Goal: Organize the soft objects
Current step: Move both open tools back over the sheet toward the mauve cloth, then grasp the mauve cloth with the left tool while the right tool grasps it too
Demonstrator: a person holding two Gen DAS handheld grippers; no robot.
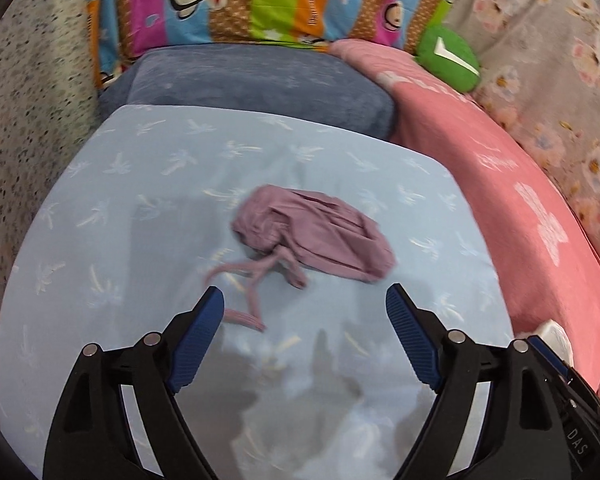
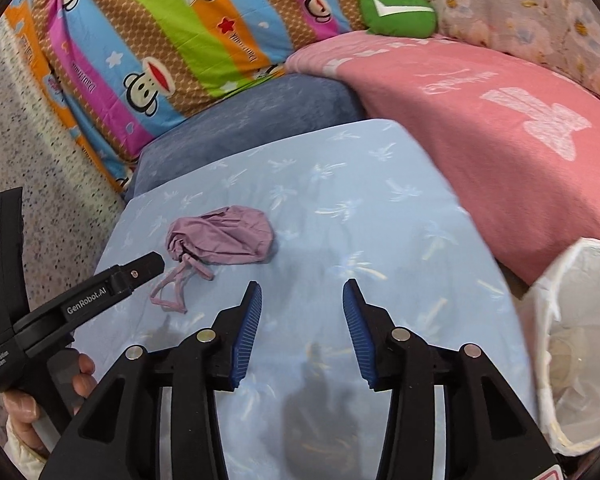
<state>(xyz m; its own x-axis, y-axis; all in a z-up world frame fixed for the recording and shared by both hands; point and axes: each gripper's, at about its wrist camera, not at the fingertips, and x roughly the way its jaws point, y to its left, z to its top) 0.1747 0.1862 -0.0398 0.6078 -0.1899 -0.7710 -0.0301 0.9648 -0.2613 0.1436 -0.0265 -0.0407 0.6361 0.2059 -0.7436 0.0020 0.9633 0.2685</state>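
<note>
Mauve drawstring pouch (image 2: 220,236) lies on pale blue cloth (image 2: 340,184), jaws apart.

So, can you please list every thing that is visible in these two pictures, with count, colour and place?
drawstring pouch: one, mauve, on the light blue cloth
light blue cloth: one, palm print, in the middle
blue cushion: one, behind the cloth
pink blanket: one, at the right
monkey-print pillow: one, striped, at the back
green plush: one, back right
white basket: one, right edge
left gripper: open, empty
right gripper: open, empty
hand: one, holds the left gripper
</note>
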